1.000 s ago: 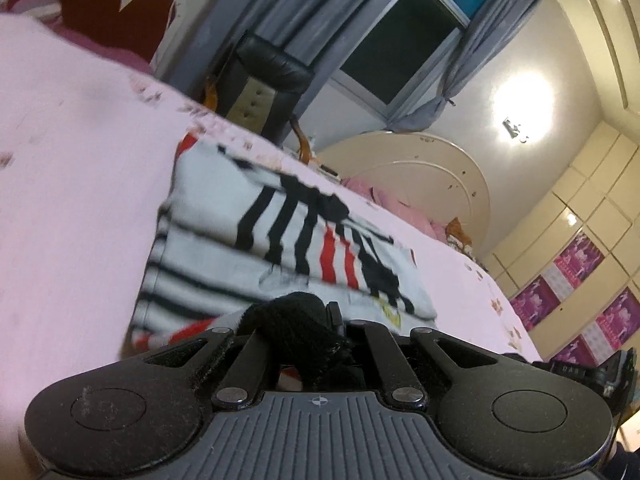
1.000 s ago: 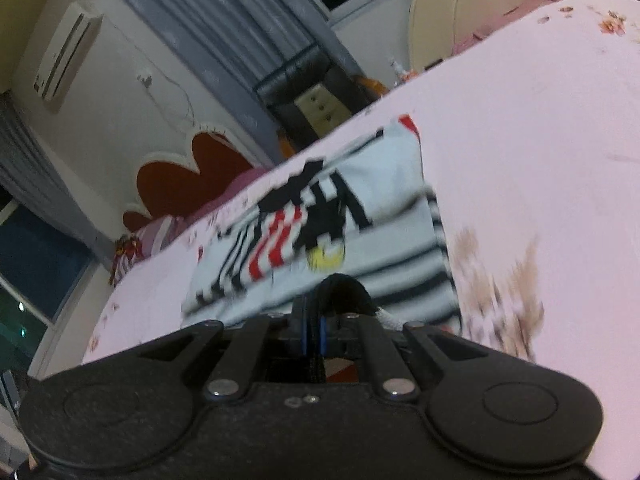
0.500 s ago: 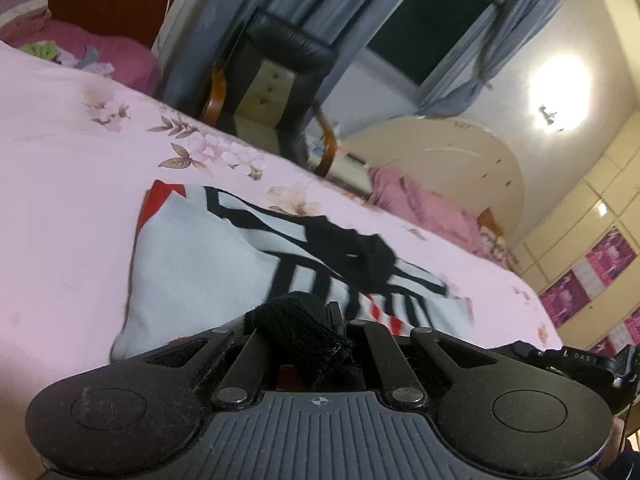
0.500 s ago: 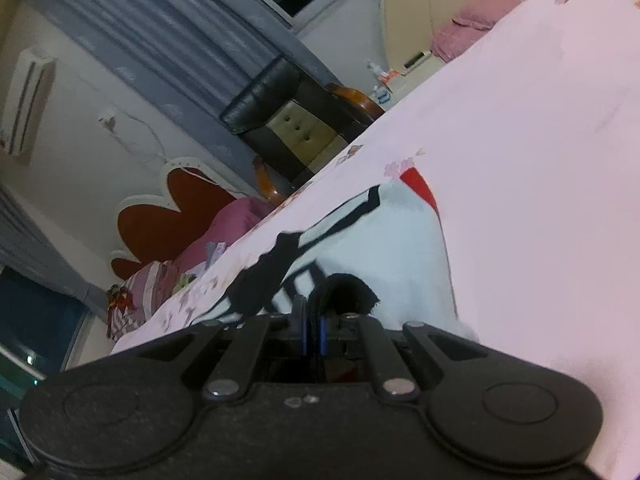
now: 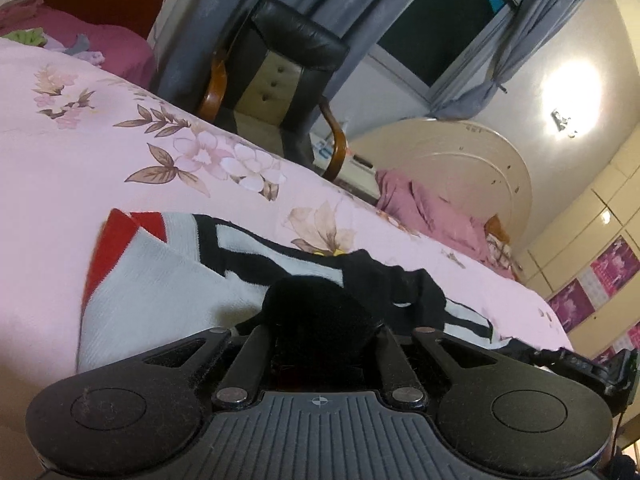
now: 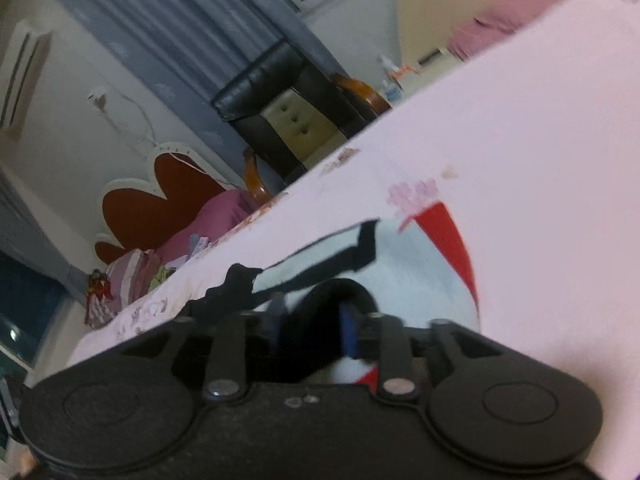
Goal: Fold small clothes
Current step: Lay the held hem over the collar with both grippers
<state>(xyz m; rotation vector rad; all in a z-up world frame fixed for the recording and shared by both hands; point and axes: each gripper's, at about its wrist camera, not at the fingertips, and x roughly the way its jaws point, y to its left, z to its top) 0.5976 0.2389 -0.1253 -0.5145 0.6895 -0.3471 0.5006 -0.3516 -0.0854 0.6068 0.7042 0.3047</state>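
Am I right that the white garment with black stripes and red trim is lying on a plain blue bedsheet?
Not quite. The garment lies on a pink floral bedsheet, not a plain blue one; the left wrist view shows the flowers clearly.

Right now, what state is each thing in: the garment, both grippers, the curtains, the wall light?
Striped garment: partly folded on the pink bedsheet, near edge lifted.
Left gripper: shut on the garment.
Right gripper: shut on the garment.
Curtains: drawn apart.
Wall light: on.
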